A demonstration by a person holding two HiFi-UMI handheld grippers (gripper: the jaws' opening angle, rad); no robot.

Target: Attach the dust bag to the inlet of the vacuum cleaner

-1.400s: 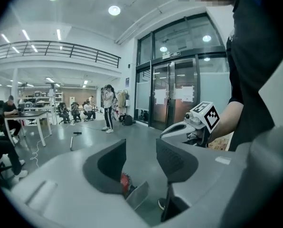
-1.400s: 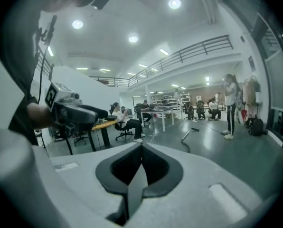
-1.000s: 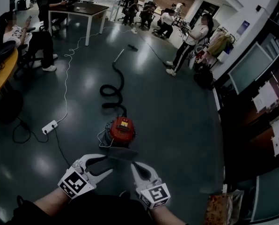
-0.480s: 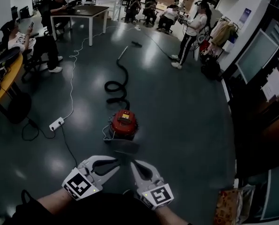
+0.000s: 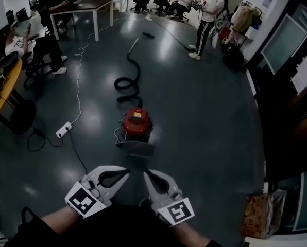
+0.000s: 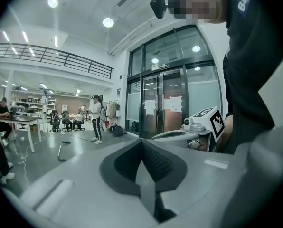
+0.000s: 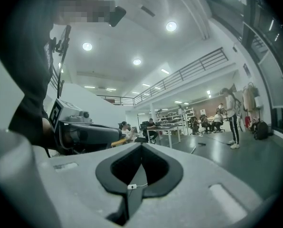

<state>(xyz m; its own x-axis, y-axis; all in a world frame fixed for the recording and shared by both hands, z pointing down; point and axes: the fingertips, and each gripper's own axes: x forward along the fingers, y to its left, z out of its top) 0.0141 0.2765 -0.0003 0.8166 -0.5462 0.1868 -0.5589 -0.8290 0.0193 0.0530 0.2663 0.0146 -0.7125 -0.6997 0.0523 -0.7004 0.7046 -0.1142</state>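
The dust bag [image 5: 138, 148], a flat grey piece, lies on the dark floor [image 5: 200, 112] straight ahead of both grippers, apart from their tips. It is just beside the red vacuum cleaner [image 5: 135, 122], on the side nearer to the grippers; whether the two touch cannot be told. The left gripper [image 5: 125, 172] and the right gripper [image 5: 146, 174] are held side by side, their tips near each other and aimed toward the bag. Each gripper's own view shows its jaws closed tip to tip with nothing between them. Beyond the vacuum cleaner, farther from the grippers, its black hose [image 5: 129, 84] coils and runs away across the floor. Ahead and to the left of the left gripper lies a white power strip [image 5: 64, 129]. To the right of the right gripper stands a paper bag [image 5: 260, 215]. Far ahead, people sit at a table [image 5: 86, 5], and a person [image 5: 207, 12] stands to the right.
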